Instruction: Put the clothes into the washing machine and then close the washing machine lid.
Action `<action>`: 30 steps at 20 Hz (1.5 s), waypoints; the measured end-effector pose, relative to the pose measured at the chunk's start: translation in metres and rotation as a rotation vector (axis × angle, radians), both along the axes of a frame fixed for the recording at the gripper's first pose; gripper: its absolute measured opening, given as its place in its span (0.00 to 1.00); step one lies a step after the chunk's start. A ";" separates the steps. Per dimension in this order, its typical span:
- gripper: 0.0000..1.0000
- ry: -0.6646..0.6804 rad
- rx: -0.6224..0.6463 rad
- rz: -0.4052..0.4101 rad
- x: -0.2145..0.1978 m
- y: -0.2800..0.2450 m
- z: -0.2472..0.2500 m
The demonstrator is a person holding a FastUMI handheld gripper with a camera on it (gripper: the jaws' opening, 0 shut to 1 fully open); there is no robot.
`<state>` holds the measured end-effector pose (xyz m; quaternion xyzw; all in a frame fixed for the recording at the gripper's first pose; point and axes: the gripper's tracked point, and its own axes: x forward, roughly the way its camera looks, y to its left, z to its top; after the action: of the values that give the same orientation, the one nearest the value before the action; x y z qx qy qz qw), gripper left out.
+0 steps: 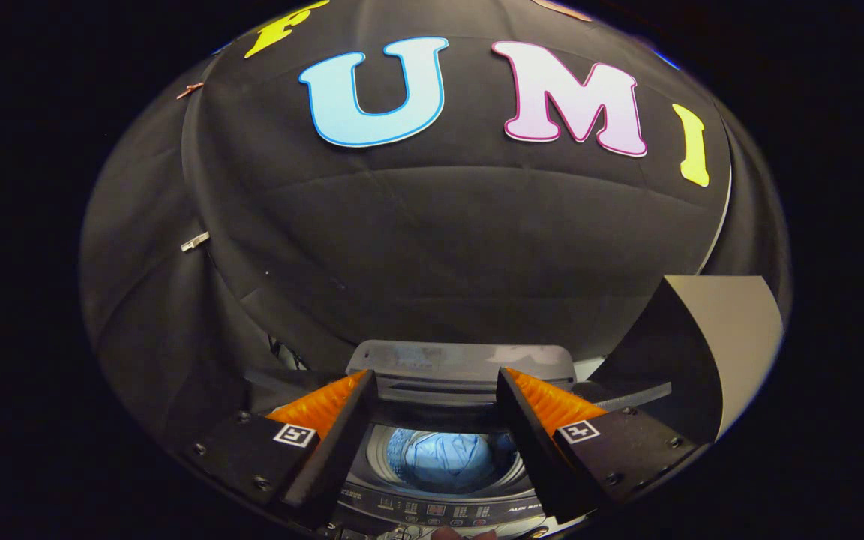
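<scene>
Gripper (436, 397) sat above the washing machine (439, 510), fingers spread wide, nothing between them. I read that as release done, or near enough.

Clothes (439, 459) were down inside the machine's drum, seen through the gap between the fingers and below them. Blue fabric, bunched into one crumpled lump, lit bright against the dark tub. From here I couldn't tell if any of it hung over the drum rim; the fingers hid the sides of the opening.

Lid (462, 367) stood folded up at the back of the machine, beyond the fingertips, against the black cloth wall. Grey, with some pale smudging on its face. The machine's control panel ran along its near edge, under the fingers.

My judgement was that the loading part looked finished and closing the lid was the step in hand. To do that well I'd have kept the fingers spread, gone over the lid's top edge from behind and drawn it forward and down, not pinched it. Slow at the fold so it didn't slam, and checked no cloth was caught at the rim.

A tall grey panel (709, 345) stood to the machine's right.
</scene>
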<state>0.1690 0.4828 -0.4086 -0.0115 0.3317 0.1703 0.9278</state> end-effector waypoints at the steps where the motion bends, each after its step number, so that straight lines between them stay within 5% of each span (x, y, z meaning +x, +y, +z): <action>1: 1.00 0.018 -0.007 0.002 -0.006 -0.003 -0.008; 11: 1.00 0.220 -0.094 0.021 -0.087 -0.036 -0.087; 30: 1.00 -0.216 0.136 -0.078 -0.087 -0.158 0.191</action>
<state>0.0818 0.3249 -0.2173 0.0458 0.2176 0.1539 0.9627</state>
